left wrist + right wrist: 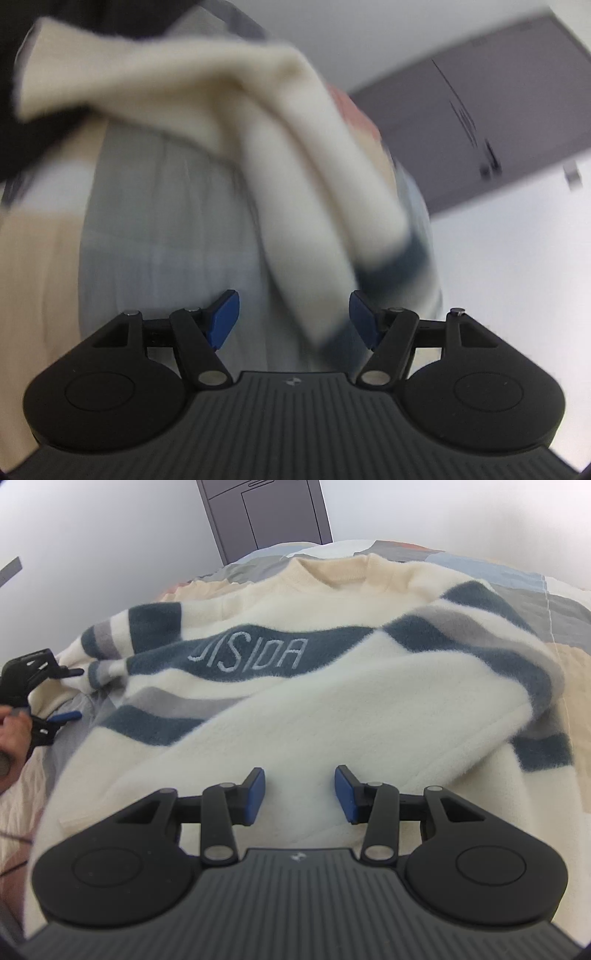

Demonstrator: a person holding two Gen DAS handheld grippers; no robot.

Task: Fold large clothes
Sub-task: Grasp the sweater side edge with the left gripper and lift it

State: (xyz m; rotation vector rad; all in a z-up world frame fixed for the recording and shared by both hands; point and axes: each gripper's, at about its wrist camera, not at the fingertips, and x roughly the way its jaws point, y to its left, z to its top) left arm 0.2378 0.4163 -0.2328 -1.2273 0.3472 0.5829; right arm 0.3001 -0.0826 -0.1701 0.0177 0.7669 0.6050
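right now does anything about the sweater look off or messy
Yes. The sweater lies crooked on the bed: its right sleeve is flopped diagonally across the chest, and the left sleeve is bunched by the left gripper. Both grippers' jaws are open.

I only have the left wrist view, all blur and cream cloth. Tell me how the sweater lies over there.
Observer: The sweater lies spread on a patchwork bedcover, collar at the far end.
Operator: Report the right gripper.
Observer: The right gripper hovers open over the near cream hem, gripping nothing.
Operator: Now place my gripper.
Observer: The left gripper sits open at the sweater's left side, next to the striped sleeve.
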